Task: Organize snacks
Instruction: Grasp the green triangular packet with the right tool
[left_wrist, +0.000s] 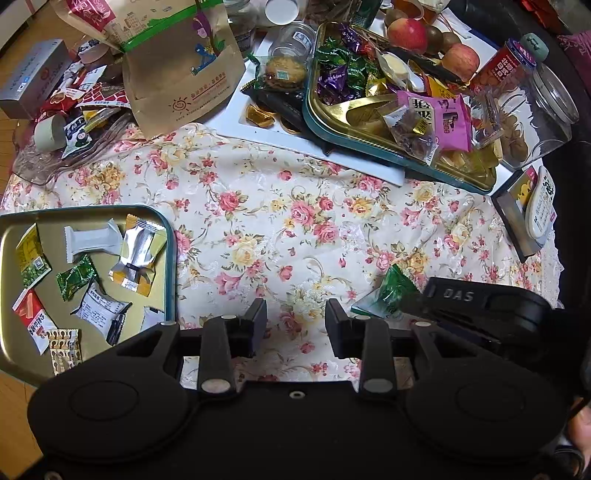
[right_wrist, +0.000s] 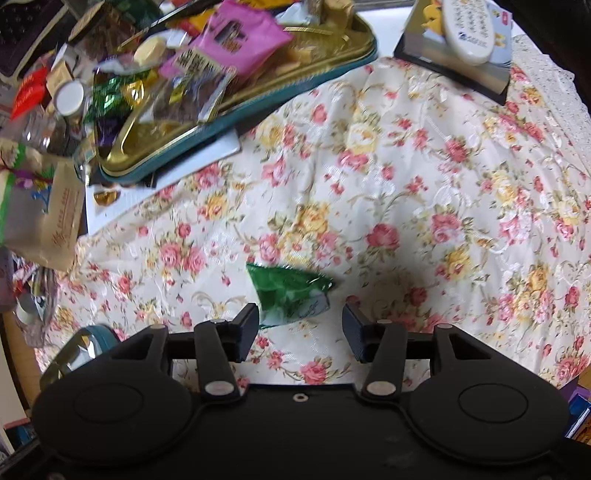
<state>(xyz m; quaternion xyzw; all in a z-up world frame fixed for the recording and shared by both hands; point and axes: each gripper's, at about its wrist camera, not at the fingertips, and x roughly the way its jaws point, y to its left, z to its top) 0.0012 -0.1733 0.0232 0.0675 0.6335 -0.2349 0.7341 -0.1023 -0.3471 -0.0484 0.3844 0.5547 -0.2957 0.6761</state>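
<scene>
A green wrapped candy lies on the floral tablecloth just ahead of my right gripper, whose fingers are open on either side of it and do not hold it. The candy also shows in the left wrist view, beside the right gripper's black body. My left gripper is open and empty over the cloth. A gold tray with a teal rim at the left holds several sorted snacks. A second gold tray at the back is piled with mixed candies.
A brown paper bag, a grey box and loose snack packets crowd the back left. Apples, a glass jar and a remote on a book stand at the right. A white board lies under the back tray.
</scene>
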